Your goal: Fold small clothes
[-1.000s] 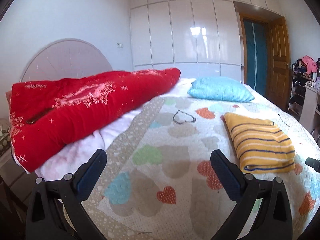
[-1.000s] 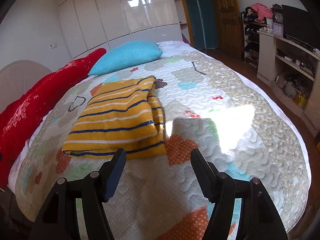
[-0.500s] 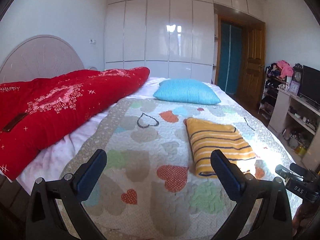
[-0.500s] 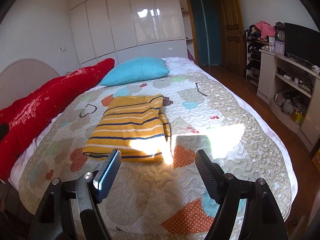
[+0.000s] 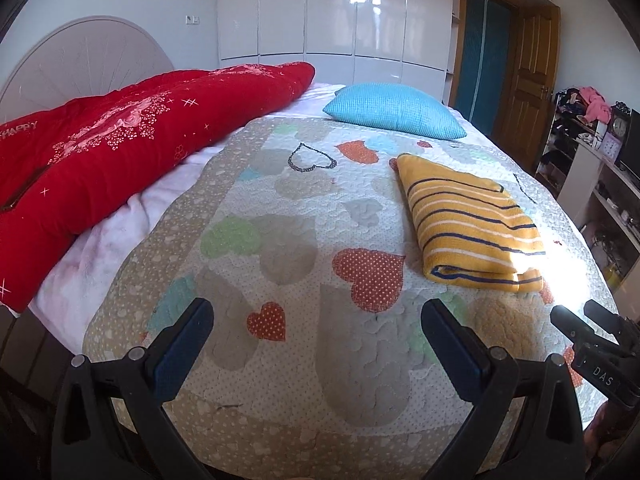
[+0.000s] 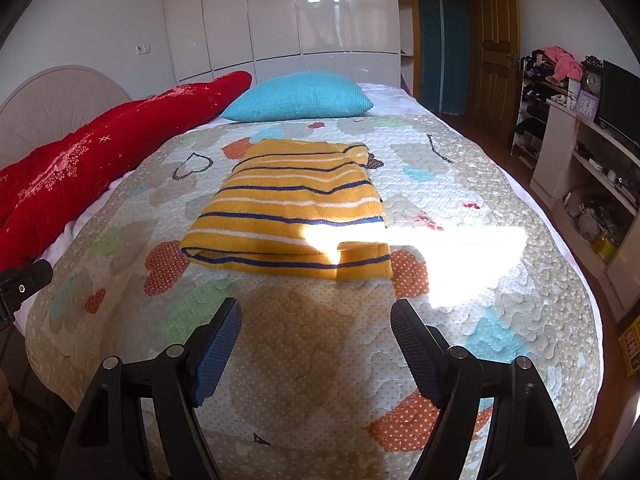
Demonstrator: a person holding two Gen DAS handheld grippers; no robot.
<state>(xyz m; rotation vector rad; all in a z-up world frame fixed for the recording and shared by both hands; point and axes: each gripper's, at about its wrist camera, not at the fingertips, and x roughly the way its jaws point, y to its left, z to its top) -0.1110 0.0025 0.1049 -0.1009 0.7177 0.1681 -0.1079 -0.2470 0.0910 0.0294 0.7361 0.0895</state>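
Observation:
A yellow garment with blue and white stripes [image 6: 292,216] lies folded flat on the heart-patterned quilt [image 6: 304,344]; it also shows in the left wrist view [image 5: 472,220], on the right side of the bed. My left gripper [image 5: 316,320] is open and empty, held near the foot of the bed, left of the garment. My right gripper [image 6: 316,322] is open and empty, held back from the garment's near edge. The right gripper's tip shows at the right edge of the left wrist view [image 5: 592,336].
A red duvet [image 5: 120,160] lies along the bed's left side by the white headboard [image 5: 80,64]. A blue pillow [image 6: 300,96] sits beyond the garment. Shelves with a clock and a TV [image 6: 592,128] stand to the right. White wardrobes and a wooden door [image 6: 492,48] stand behind.
Both grippers have drawn back from the bed toward its foot, staying open. The folded garment has stayed in place and now looks farther from both.

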